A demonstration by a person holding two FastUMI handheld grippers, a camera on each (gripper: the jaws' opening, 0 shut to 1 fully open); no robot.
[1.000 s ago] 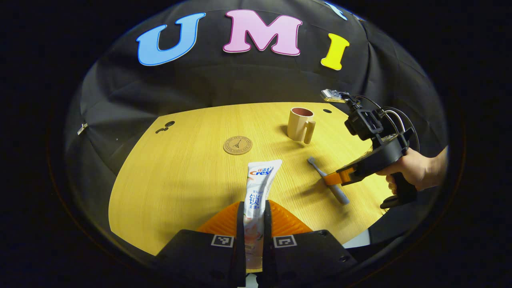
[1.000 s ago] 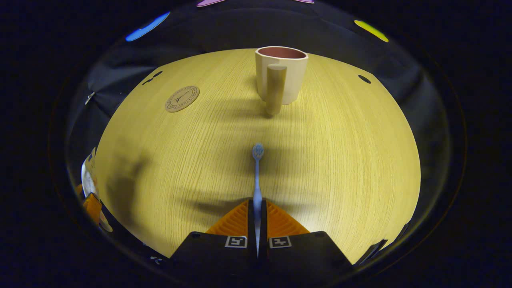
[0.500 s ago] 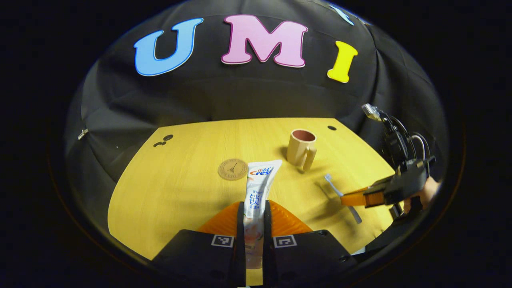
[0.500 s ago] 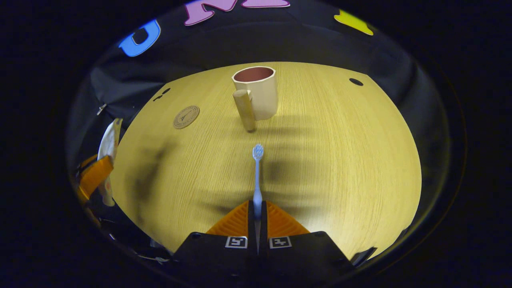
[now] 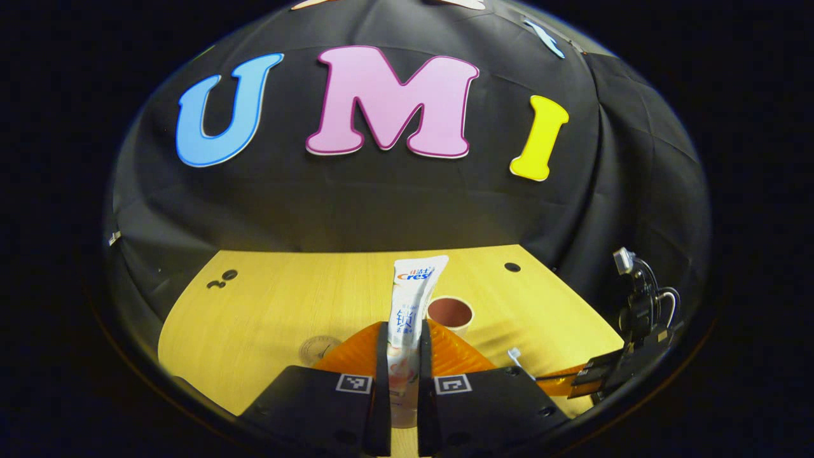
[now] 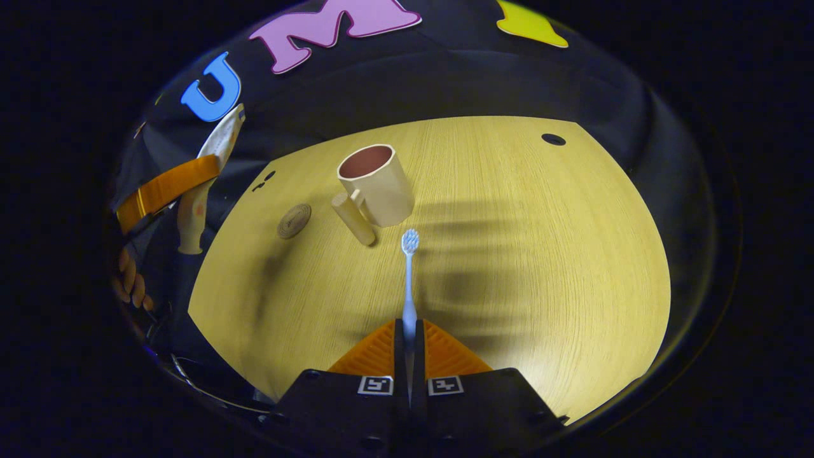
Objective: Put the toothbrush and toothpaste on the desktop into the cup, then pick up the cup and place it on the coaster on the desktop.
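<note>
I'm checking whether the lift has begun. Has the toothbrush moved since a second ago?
Yes. In the right gripper view the toothbrush, clamped by the right gripper, has risen off the table; its head now sits nearer the cup.

black tongs (image 5: 402,356), 2 square markers
</note>
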